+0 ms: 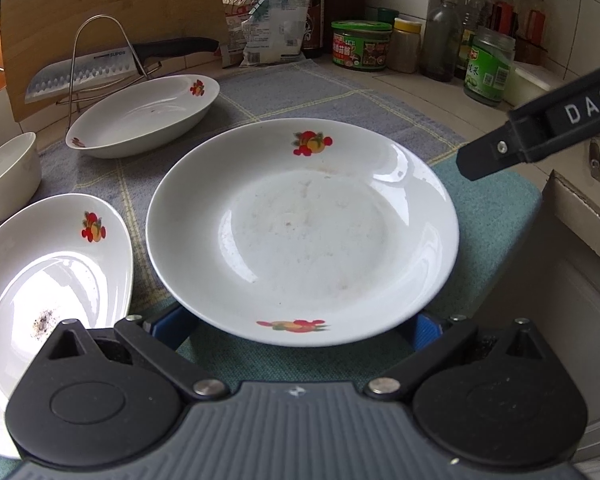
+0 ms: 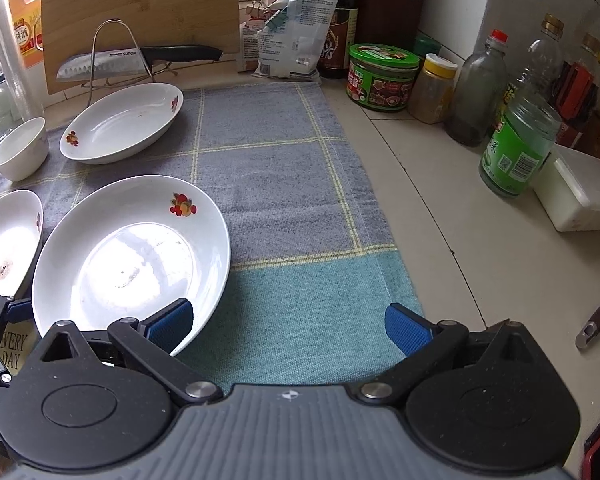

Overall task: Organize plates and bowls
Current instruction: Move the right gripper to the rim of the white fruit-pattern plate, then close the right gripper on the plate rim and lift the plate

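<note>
A round white plate with fruit prints lies on the cloth mat, right in front of my left gripper. That gripper is open, its blue pads under the plate's near rim on either side. The plate also shows in the right wrist view. My right gripper is open and empty over the mat, its left pad over the plate's right rim. An oval dish lies at left, another further back. A small white bowl stands far left.
A knife on a wire rack and a cutting board stand at the back. Jars and bottles line the right counter, with a white box. A food bag leans at the back. The right gripper's finger shows in the left view.
</note>
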Available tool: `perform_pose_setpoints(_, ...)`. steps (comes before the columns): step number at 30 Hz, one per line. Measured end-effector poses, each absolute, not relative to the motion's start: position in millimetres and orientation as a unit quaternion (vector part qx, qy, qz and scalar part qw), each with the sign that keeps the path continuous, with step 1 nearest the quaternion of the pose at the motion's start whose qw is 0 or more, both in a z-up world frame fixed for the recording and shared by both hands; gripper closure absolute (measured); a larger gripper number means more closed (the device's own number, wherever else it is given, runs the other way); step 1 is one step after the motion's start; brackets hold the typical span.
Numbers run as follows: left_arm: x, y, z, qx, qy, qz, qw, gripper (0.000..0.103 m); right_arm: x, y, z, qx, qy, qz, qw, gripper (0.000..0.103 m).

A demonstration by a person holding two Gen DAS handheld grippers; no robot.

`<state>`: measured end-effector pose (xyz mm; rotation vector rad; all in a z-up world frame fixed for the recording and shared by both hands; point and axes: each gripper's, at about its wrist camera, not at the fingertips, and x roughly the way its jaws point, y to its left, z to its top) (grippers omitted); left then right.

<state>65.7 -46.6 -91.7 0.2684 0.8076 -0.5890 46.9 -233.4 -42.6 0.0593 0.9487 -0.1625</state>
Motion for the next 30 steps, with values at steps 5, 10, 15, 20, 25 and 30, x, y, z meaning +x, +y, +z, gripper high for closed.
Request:
perform_pose_setpoints(5, 66, -47, -91, 0.127, 0.385, -0.282, 0.869, 0.000, 72, -237, -49, 0.020, 0.465, -0.030, 0.885, 0.000)
perform_pose_setpoints(10, 64, -48, -91, 0.122, 0.386, -0.272, 0.873, 0.000, 101, -243, -60, 0.009, 0.471, 0.040, 0.881, 0.000)
perform_pose_setpoints(15, 58, -46, -94, 0.115, 0.371, -0.270, 0.881, 0.000, 126, -245, -78, -0.008, 0.492, 0.085, 0.866, 0.000)
perform_pose_setpoints(20, 59, -48, -92, 0.115, 0.376, -0.263, 0.881, 0.000, 138, -237, -91, -0.041, 0.513, 0.115, 0.850, 0.000)
perform_pose_setpoints(25, 58, -48, -93, 0.115, 0.375, -0.261, 0.882, 0.000, 144, -235, -90, -0.052, 0.518, 0.132, 0.843, 0.000)
perform_pose_setpoints(30, 58, -48, -93, 0.114, 0.374, -0.261, 0.883, 0.000, 146, -236, -90, -0.061, 0.519, 0.143, 0.841, 0.000)
